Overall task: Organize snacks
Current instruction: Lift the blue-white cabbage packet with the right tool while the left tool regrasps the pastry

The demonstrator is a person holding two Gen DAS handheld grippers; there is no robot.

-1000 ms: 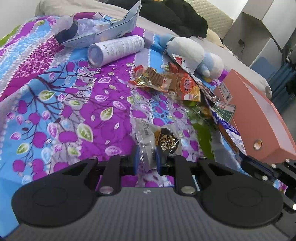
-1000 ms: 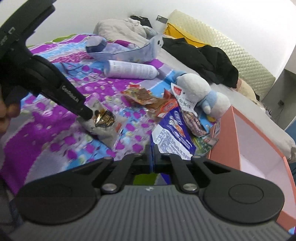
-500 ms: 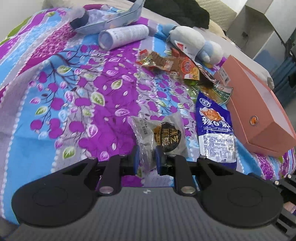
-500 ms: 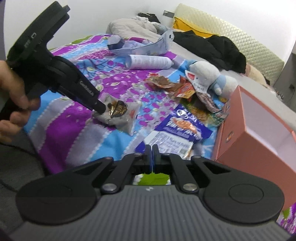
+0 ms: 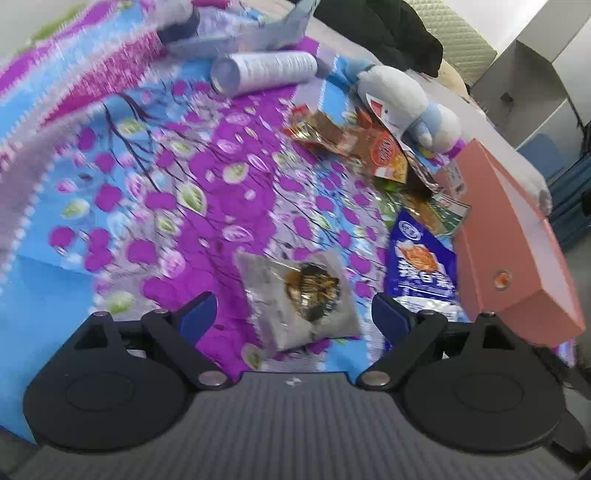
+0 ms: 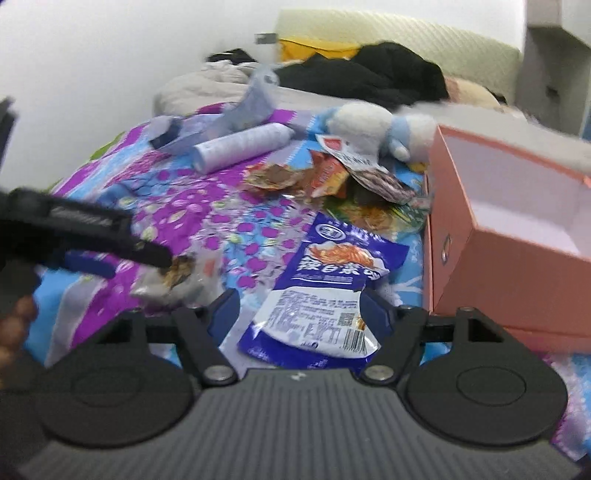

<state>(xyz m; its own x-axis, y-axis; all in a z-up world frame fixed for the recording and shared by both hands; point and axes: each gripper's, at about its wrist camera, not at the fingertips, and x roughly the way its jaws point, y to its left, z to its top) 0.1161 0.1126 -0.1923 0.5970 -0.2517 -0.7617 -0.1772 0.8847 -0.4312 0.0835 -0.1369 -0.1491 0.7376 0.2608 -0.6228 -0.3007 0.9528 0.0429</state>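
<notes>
My left gripper [image 5: 295,317] is open, its jaws wide apart above a clear packet with a dark snack [image 5: 303,295] lying on the flowered bedspread. That packet also shows in the right wrist view [image 6: 181,275]. My right gripper [image 6: 299,306] is open over a blue and white snack bag [image 6: 325,291], which lies flat beside the open salmon box [image 6: 509,236]. The blue bag [image 5: 421,266] and the box [image 5: 517,243] also show in the left wrist view. Several more snack packets [image 5: 354,144] lie heaped further back.
A white cylinder bottle [image 5: 262,72], a grey-blue pouch [image 5: 240,33] and a white and blue plush toy [image 5: 402,99] lie at the back of the bed. Black clothes [image 6: 362,77] lie beyond. The bed edge is close below both grippers.
Both grippers have opened. The left let go of the clear snack packet and the right let go of the blue bag; both now lie on the bedspread.
</notes>
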